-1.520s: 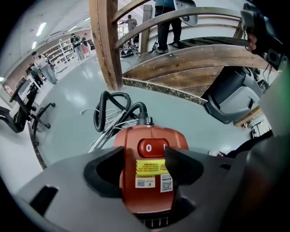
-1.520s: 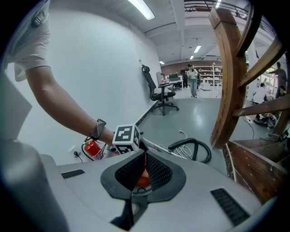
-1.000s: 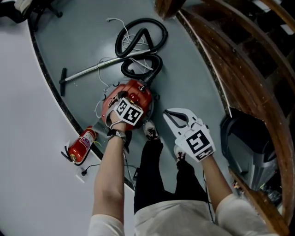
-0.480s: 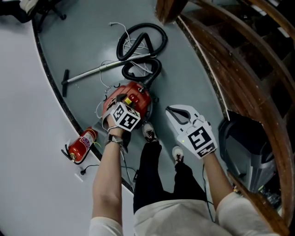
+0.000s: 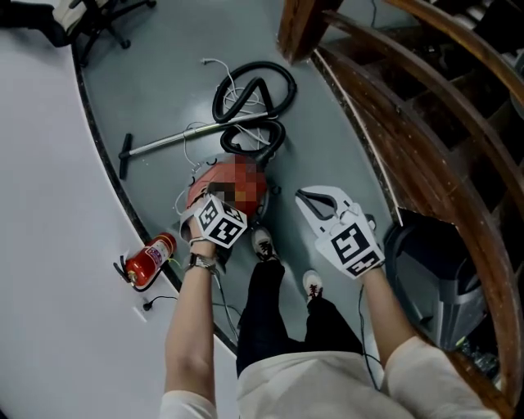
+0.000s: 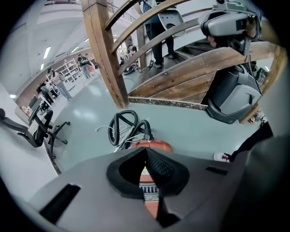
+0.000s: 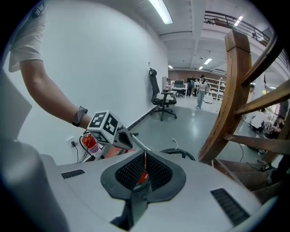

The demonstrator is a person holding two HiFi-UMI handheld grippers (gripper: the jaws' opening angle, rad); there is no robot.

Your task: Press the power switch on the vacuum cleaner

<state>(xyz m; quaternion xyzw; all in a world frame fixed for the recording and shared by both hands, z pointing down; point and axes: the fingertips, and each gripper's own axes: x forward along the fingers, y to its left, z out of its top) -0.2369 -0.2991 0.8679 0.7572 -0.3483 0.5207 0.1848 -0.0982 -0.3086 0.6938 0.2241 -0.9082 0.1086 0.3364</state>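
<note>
The red vacuum cleaner [image 5: 219, 182] lies on the grey floor, its black hose [image 5: 255, 88] coiled behind it and its metal wand [image 5: 190, 137] stretching left. My dark left gripper [image 5: 211, 204] hangs just above the vacuum's near end. Its jaws have just closed and now stand shut with nothing between them. In the left gripper view the gripper [image 6: 146, 152] points down at the vacuum cleaner [image 6: 150, 145]. My white right gripper [image 5: 306, 195] hovers to the right of the vacuum, shut and empty; in its own view the right gripper [image 7: 145, 158] faces the left gripper's marker cube [image 7: 105, 123].
A red fire extinguisher [image 5: 150, 260] lies by the white wall at the left. A wooden stair railing [image 5: 385, 123] curves along the right, with a grey machine [image 5: 434, 262] beyond it. An office chair [image 5: 98, 24] stands at the far left. The person's shoes [image 5: 262, 243] are beside the vacuum.
My left gripper has lifted off the vacuum's top and its jaws have gone from open to shut. The right gripper has risen a little too.
</note>
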